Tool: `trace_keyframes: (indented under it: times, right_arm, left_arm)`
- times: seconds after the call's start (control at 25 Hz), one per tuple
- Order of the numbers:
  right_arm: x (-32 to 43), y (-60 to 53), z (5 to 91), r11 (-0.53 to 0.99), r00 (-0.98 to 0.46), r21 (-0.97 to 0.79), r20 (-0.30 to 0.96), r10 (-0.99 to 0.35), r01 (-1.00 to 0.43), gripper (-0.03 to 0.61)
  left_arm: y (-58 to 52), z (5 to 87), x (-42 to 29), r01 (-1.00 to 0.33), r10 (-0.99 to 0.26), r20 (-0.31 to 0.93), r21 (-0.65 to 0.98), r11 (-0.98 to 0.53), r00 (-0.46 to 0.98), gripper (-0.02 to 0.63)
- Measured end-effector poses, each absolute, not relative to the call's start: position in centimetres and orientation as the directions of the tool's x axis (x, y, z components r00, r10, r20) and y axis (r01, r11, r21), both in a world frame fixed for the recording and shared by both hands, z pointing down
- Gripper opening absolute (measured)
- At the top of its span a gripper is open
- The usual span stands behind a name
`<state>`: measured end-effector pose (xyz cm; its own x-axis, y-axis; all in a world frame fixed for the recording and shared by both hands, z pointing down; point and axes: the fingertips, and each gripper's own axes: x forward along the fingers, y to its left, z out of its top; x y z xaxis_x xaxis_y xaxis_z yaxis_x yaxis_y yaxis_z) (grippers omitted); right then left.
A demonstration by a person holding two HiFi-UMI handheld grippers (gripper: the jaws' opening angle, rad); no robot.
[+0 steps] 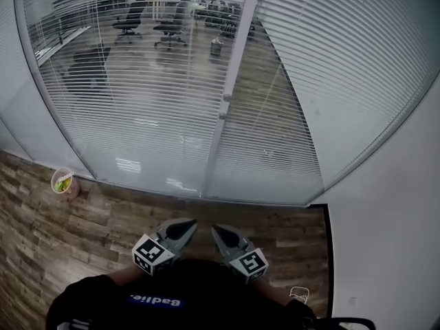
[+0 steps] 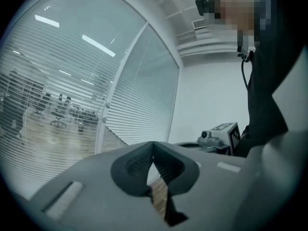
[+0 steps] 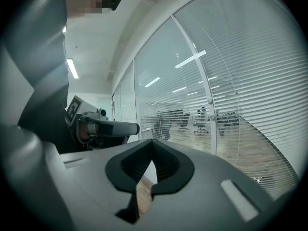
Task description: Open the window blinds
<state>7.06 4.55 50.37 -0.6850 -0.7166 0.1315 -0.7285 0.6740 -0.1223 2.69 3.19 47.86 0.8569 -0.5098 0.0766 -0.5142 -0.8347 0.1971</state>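
White slatted blinds (image 1: 151, 95) hang behind a glass wall, and an office shows through their gaps. A second panel of blinds (image 1: 344, 81) to the right of the white frame post (image 1: 230, 95) looks denser. Two small knobs (image 1: 225, 106) sit on the post. My left gripper (image 1: 187, 224) and right gripper (image 1: 218, 229) are held side by side close to the person's body, well short of the glass. Both are shut with nothing between the jaws. The left gripper (image 2: 154, 146) and right gripper (image 3: 153, 143) show their tips meeting in their own views.
A small cup (image 1: 63, 181) with something green in it stands on the wood floor (image 1: 103, 225) at the left, by the glass. A white wall (image 1: 392, 239) closes the right side. Office chairs (image 1: 129, 20) stand beyond the glass.
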Motion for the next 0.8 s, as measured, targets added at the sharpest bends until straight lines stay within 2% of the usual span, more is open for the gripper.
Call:
trace_keyframes:
  times: [0.8]
  right_arm:
    - [5.0,3.3,49.9,0.718,-0.728,-0.124,0.141,-0.671,-0.685,0.002]
  left_arm:
    - [2.6,47.3,0.7,-0.570,-0.568,0.062,0.174,-0.803,0.821,0.000]
